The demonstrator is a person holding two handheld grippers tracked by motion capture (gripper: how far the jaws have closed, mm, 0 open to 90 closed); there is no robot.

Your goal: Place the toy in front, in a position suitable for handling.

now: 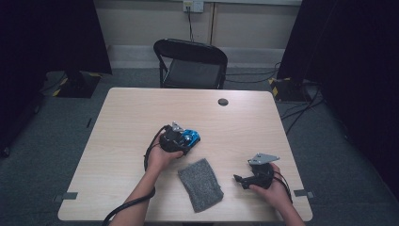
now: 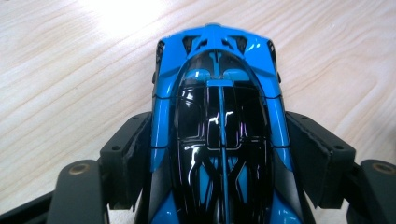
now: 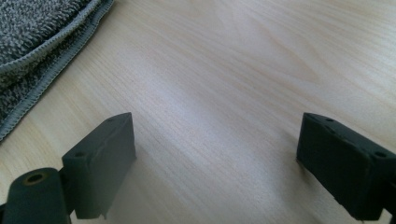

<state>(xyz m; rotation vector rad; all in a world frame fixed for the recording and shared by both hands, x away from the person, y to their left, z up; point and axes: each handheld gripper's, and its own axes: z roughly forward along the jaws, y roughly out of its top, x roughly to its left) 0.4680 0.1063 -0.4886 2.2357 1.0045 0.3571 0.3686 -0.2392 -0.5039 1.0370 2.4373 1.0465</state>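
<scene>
Blue toy car [image 2: 217,135] sits pinched between jaws of left gripper [image 1: 181,140] at centre of wooden table [image 1: 131,117]. Right gripper [image 1: 242,179] rests with jaws spread, empty, near grey cloth [image 1: 201,184]. Car secured; cloth untouched, wiping likely still ahead.

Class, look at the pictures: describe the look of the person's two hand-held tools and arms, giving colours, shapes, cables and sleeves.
Both tools are black. The left tool and right tool each carry a grey three-cornered plate on top and trail a black cable. Their jaws are blocky, flat-faced black pads with small holes, seen in both gripper views. The forearms are bare, with no sleeves showing.
</scene>
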